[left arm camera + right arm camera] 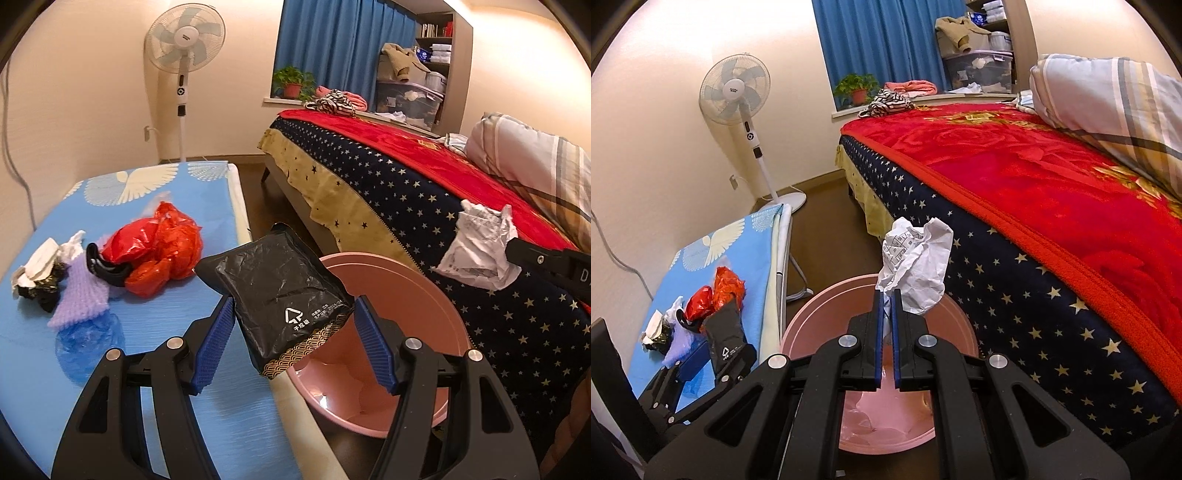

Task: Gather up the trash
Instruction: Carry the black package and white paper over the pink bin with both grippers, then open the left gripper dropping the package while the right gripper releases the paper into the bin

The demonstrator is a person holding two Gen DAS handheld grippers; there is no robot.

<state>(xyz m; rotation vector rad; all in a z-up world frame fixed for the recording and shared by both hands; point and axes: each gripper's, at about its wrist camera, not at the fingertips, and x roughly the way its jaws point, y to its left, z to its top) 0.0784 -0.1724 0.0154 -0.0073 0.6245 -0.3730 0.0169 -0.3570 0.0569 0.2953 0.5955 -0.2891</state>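
bed (1034,177): the biggest thing here, red blanket on top, starred side panel facing the pink bin
table (207,206): blue patterned top, on the far side of the pink bin from the bed
pink bin (413,291): on the floor between table and bed, mouth open upward, seemingly only a liner inside
leftover trash (155,254): red-orange plastic bag, purple netting and small scraps, all on the table top, well apart from the pink bin
black pouch (277,291): held by the left gripper (293,338), jaws fairly wide with the blue pads against its two side edges; long axis runs away from the gripper, tilted up; it hangs over the table edge, its right part above the pink bin's near rim
crumpled paper (916,266): pinched at its lower tail by the right gripper (886,332), jaws almost closed; the ball stands up beyond the fingertips, above the pink bin
key relation: the pink bin's mouth lies straight below the right gripper, while for the left gripper it lies below and to the right
nearer hand: the right, so I judge the paper is better placed to drop first
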